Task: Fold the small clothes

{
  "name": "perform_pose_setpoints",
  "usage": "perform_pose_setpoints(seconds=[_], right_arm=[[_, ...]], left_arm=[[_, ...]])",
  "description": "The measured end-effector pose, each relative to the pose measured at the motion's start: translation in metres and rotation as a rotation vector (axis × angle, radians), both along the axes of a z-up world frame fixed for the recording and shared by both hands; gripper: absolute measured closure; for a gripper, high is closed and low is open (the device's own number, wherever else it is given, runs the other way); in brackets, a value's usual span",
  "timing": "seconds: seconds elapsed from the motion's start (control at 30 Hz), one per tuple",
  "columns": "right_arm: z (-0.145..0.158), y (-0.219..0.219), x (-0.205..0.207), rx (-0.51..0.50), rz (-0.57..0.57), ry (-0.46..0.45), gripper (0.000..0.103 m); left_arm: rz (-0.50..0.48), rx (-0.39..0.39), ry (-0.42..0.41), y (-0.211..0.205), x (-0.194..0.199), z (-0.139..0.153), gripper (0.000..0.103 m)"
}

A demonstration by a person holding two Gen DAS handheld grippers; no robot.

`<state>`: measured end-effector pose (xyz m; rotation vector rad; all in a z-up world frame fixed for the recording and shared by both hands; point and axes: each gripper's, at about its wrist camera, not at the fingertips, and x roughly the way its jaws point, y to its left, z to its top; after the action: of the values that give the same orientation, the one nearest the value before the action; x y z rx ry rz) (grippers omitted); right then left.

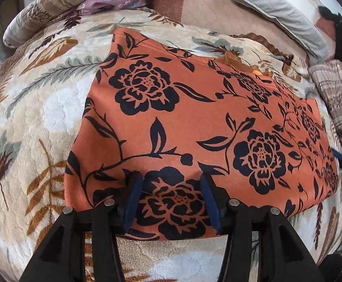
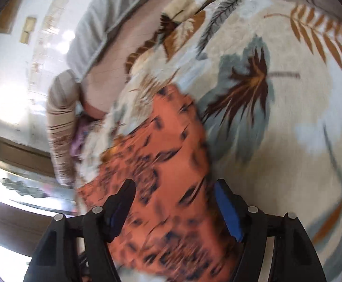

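Now an orange garment with black flowers (image 1: pixel 194 117) lies spread flat on a bed, on a cream blanket printed with ferns and leaves (image 1: pixel 41 108). From the left wrist view its near edge runs just under the left gripper (image 1: pixel 171 188), whose blue-padded fingers (image 1: pixel 133 199) stand apart over a large black flower of the print; cloth shows between them, but the pads do not press on it. The cloth looks smooth, with straight edges on its left and far sides. At the far right of this view a blue-tipped black part (image 1: pixel 340 157) sits at the garment's right edge; it is too small and dark to name for certain.

The right wrist view is heavily blurred. The right gripper (image 2: pixel 173 188) has its fingers (image 2: pixel 227 211) spread wide above the orange cloth (image 2: pixel 171 164), with nothing pinched; the right pad hangs near the garment's edge, where it meets the blanket (image 2: pixel 276 117).

Beyond the garment, at the head of the bed, lie a plaid patterned pillow (image 1: pixel 53 2), a purple cloth (image 1: pixel 112 0) just beside it, and a grey pillow (image 1: pixel 276 11) further right
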<state>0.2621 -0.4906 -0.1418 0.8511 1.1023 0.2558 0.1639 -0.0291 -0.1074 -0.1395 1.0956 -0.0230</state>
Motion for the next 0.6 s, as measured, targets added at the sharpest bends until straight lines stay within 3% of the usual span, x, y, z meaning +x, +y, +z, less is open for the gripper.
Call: perform_pose_setpoints(seconds=[0.17,0.23,0.27,0.33,0.43,0.6], right_arm=[[-0.027,0.001,0.029,0.040,0.063,0.063,0.031],[-0.030,0.003,0.036,0.048,0.065,0.057,0.049],[-0.031,0.003,0.033,0.052,0.079,0.063,0.076],[-0.022,0.007,0.034,-0.036,0.099,0.054,0.076],[-0.027,-0.010,0.030,-0.128,-0.006,0.087,0.078],[-0.008,0.003,0.021,-0.179,0.002,0.038,0.071]], left_arm=[[-0.006,-0.008,0.005,0.001,0.003,-0.002,0.051],[-0.005,-0.001,0.005,-0.001,0.002,-0.002,0.051],[-0.006,0.001,0.005,-0.001,0.002,-0.002,0.050],[-0.006,0.003,0.002,-0.001,0.001,-0.002,0.049],[-0.007,0.010,-0.007,-0.003,0.001,-0.003,0.049],[-0.010,0.011,-0.004,-0.002,0.001,-0.002,0.048]])
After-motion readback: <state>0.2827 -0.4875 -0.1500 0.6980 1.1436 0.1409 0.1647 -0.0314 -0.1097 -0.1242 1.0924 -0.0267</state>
